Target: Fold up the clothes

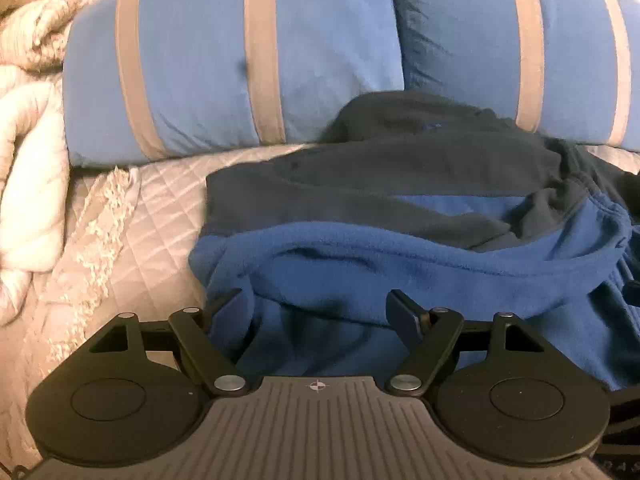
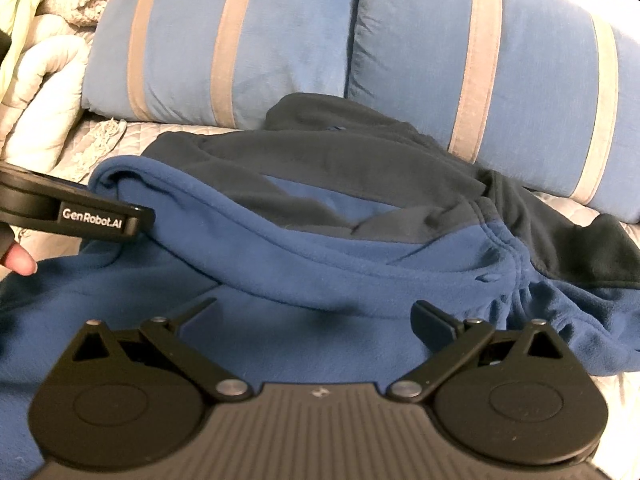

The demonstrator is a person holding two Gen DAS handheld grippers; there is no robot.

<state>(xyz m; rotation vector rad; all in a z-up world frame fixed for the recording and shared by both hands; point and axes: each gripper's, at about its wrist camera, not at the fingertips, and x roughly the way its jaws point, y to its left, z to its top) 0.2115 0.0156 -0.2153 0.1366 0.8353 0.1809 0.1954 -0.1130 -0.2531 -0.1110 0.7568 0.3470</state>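
A fleece garment (image 1: 400,256), royal blue with a navy upper part (image 1: 400,168), lies crumpled on the bed. Its folds run across both wrist views, and it fills the middle of the right wrist view as the same fleece (image 2: 320,264). My left gripper (image 1: 318,312) is open over the garment's near left part, its left finger (image 1: 234,306) at the cloth's edge. My right gripper (image 2: 318,314) is open too, low over the blue fabric, with nothing pinched. The left gripper's side (image 2: 100,218) shows at the left of the right wrist view, with a person's fingertip (image 2: 22,262) under it.
Two blue pillows with grey stripes (image 1: 224,60) (image 1: 500,40) lie behind the garment, the navy part resting against them. A quilted grey bedspread (image 1: 132,232) lies to the left. A bunched white duvet (image 1: 28,184) borders the far left.
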